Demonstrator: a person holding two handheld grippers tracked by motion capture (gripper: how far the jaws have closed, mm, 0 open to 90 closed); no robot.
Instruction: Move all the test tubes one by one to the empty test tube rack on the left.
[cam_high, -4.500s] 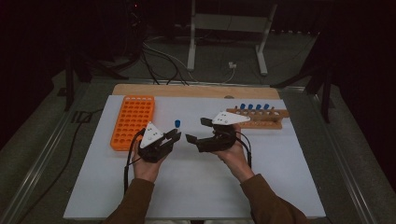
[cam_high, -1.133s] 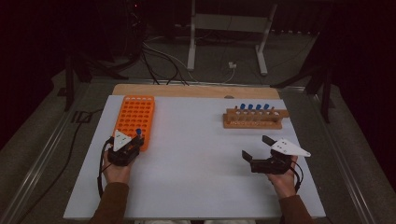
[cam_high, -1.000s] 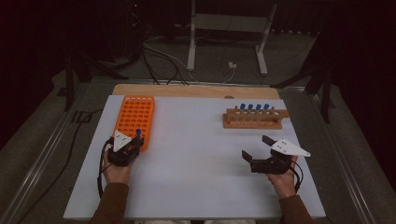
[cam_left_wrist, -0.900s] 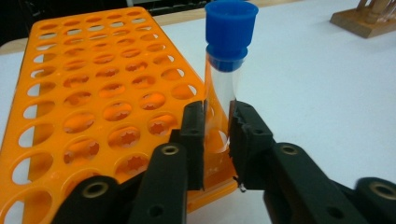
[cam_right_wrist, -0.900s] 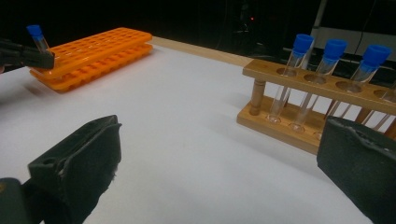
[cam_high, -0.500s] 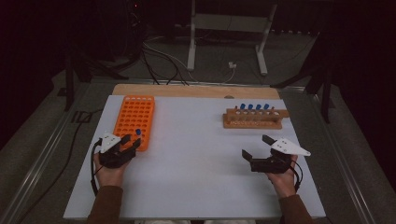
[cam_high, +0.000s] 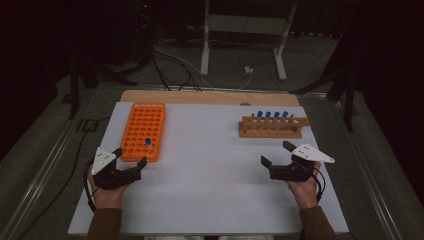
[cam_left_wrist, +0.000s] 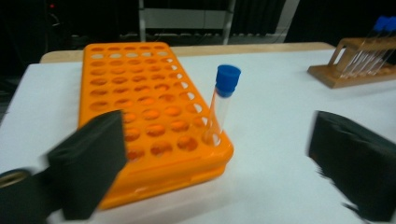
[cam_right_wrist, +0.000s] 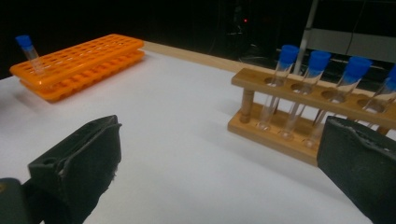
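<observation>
**One lone tube, easy to knock**

One tube (cam_left_wrist: 221, 105) stood in the orange rack (cam_high: 144, 131), near corner. Left gripper (cam_high: 125, 161) and right gripper (cam_high: 277, 156) both gaped, empty. Wooden rack (cam_high: 270, 126) held four more, maybe five. A careless left swing could've tipped that tube.

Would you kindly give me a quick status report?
Left gripper open, empty, beside orange rack. Right gripper open, empty. One blue-capped tube upright in rack. Nothing obstructing.
</observation>
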